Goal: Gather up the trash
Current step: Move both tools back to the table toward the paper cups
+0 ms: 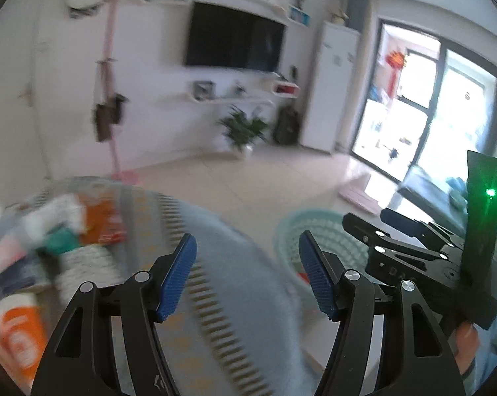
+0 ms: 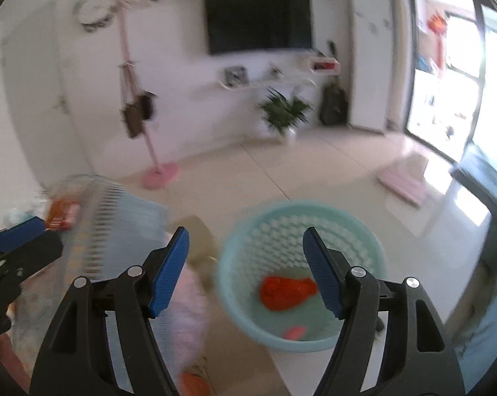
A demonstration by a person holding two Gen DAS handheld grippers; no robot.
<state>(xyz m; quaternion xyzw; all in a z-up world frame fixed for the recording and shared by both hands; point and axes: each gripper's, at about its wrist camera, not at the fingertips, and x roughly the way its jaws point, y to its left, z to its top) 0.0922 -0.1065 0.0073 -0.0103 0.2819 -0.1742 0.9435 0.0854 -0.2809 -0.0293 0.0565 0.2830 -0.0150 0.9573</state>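
Observation:
My left gripper [image 1: 246,274] is open, with nothing between its blue pads. It hangs over the edge of a table with a patterned cloth [image 1: 215,264]. Blurred litter lies on the table at left: an orange packet [image 1: 103,221], white and green scraps [image 1: 56,227] and an orange-and-white container [image 1: 20,333]. My right gripper [image 2: 246,270] is also open and holds nothing. It is above a teal basket [image 2: 248,231] on the floor. A red wrapper [image 2: 286,292] and a small pink piece [image 2: 294,331] lie in the basket. Each gripper shows in the other's view: the right gripper [image 1: 380,231] and the left gripper [image 2: 23,241].
The basket [image 1: 291,227] stands just right of the table. A tan box [image 2: 198,231] sits between them. Farther off are tiled floor, a pink coat stand [image 2: 159,171], a potted plant [image 2: 284,112], a wall television [image 2: 258,21], a pink mat [image 2: 403,184] and a glass door [image 2: 446,82].

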